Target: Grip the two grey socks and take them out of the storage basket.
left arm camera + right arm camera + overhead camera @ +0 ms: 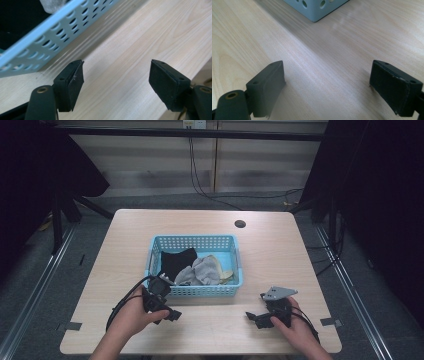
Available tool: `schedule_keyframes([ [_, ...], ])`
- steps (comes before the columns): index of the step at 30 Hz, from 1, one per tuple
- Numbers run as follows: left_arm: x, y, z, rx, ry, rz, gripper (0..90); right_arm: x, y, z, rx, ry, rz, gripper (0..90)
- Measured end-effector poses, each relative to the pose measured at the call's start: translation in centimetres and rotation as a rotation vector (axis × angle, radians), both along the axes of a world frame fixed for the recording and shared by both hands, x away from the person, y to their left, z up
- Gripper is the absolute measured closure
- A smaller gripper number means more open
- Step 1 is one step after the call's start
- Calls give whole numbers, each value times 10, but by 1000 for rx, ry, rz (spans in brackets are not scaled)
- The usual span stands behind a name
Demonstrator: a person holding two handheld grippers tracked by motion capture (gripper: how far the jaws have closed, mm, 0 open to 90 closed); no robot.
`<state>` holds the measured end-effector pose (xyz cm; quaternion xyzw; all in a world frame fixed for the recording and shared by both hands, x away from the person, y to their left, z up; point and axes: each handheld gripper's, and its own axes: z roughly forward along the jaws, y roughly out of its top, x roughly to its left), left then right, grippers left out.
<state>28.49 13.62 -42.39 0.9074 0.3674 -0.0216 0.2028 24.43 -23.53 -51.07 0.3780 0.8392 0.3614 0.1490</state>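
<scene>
We saw the blue perforated basket [195, 290] at the middle of the wooden table [270, 255]. Inside it lay a black cloth [177, 260] at 9 o'clock, a grey cloth [202, 271] at the centre and a yellowish cloth [223, 272] at 3 o'clock. The left gripper [170, 314] was at 7 o'clock from the basket, just beside its near wall; in the left gripper view its jaws stood wide apart with only bare table between them. The right gripper [255, 317] was at 5 o'clock from the basket, well apart from it, and its jaws were also spread, holding nothing.
</scene>
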Motion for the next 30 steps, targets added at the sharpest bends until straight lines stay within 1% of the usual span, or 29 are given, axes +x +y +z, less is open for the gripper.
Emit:
schedule_keyframes([
  [2,3,-1,8,22,17,-10,275,0,0,0,3,0,2,120],
  [3,3,-1,8,22,17,-10,275,0,0,0,3,0,2,120],
  [4,4,-2,11,30,22,-1,275,0,0,0,3,0,2,120],
  [5,6,-3,16,44,23,-5,275,0,0,0,3,0,1,120],
  [6,6,-3,16,44,23,-5,276,0,0,0,3,1,1,120],
  [7,9,-4,21,46,24,-8,276,0,0,0,3,0,1,120],
  [9,10,-5,23,41,29,-4,276,0,0,0,3,0,2,120],
  [10,13,-5,25,43,31,-3,275,0,0,0,3,0,1,120],
  [11,15,-6,26,54,33,-6,276,0,0,0,3,0,1,120],
  [12,15,-6,26,54,33,-6,276,0,0,0,3,0,1,120],
  [13,18,-6,27,55,39,-6,275,0,0,0,3,0,2,120],
  [17,23,-7,31,46,38,0,275,0,0,0,5,1,-1,120],
  [20,31,-8,37,32,30,17,276,0,0,0,5,1,-1,120],
  [21,31,-8,37,32,30,17,276,0,0,0,5,1,-1,120],
  [22,34,-9,39,34,34,13,276,0,0,0,5,1,-1,120],
  [23,37,-10,42,24,27,22,276,0,0,0,5,1,-1,120],
  [25,41,-13,45,21,22,20,276,0,0,0,5,-2,0,120],
  [27,44,-15,47,26,13,27,276,0,0,0,5,-2,0,120],
  [30,50,-19,49,29,12,30,277,0,0,0,5,-2,1,120],
])
